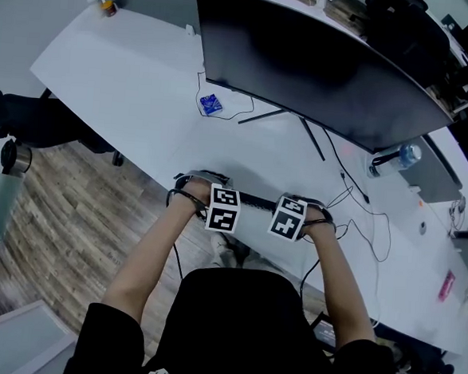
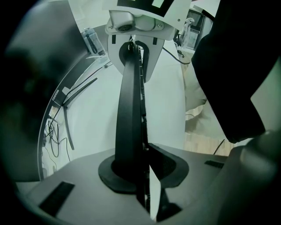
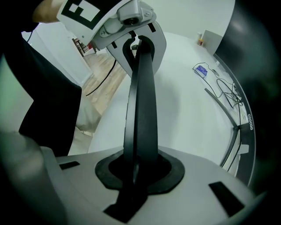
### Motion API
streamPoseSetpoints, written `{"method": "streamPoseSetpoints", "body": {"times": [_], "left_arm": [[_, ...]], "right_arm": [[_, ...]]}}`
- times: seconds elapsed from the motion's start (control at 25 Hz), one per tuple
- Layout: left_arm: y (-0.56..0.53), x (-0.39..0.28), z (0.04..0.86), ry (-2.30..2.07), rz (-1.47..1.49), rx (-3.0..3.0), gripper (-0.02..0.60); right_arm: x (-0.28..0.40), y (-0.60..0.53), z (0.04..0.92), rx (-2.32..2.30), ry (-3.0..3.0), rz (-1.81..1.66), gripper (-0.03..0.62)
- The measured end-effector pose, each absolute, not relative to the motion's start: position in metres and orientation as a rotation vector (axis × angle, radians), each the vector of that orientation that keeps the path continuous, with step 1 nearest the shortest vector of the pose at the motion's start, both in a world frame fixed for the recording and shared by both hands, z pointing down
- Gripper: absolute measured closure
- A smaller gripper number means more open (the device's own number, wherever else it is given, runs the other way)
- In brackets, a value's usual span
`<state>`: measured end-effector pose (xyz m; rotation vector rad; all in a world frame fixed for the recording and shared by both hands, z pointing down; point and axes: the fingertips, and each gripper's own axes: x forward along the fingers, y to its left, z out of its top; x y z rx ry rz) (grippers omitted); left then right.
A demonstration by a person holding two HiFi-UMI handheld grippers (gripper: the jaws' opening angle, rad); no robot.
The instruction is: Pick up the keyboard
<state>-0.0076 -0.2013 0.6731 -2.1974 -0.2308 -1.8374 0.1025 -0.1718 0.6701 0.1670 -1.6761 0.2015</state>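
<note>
- Keyboard (image 1: 256,200): one, dark and slim. It lies along the near edge of the white counter (image 1: 136,95), in front of the monitor's stand, and spans the gap between the two marker cubes. Both gripper views show it edge-on as a narrow bar. Whether it sits on the counter or is just clear of it cannot be told.
- Left gripper (image 2: 139,176): jaws partly closed, clamped on the keyboard's left end, with nothing else between them.
- Right gripper (image 3: 137,169): jaws drawn in to the same narrow gap, pressing on the keyboard's right end.
- Handling (judged):
  - The keyboard is probably a light, rigid plastic body, long for its thickness.
  - Held by one end it would likely droop or twist out of the pads, so a hold at each short end, as here, suits it.
  - Its smooth edges may slip, and keys can be pressed or popped if the jaws bite on the key face.
  - An even, level rise of both hands seems called for.
  - Thin cables (image 1: 359,223) trail near the right end. Whether one belongs to the keyboard cannot be told, and a tether could snag the lift.
- Count:
  - one keyboard
  - two grippers
  - one curved monitor (image 1: 307,59)
  - one bottle (image 1: 397,158) at the monitor's right end
  - one small blue object (image 1: 210,104) well behind the keyboard
</note>
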Motion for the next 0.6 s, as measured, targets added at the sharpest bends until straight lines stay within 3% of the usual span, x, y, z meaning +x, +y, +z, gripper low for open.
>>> {"method": "streamPoseSetpoints", "body": {"times": [0.6], "left_arm": [[-0.2020, -0.0085, 0.6737, -0.241, -1.837, -2.187, 0.495]], "right_arm": [[0.1018, -0.1730, 0.6695, 0.171, -1.673, 0.222, 0.526]]}}
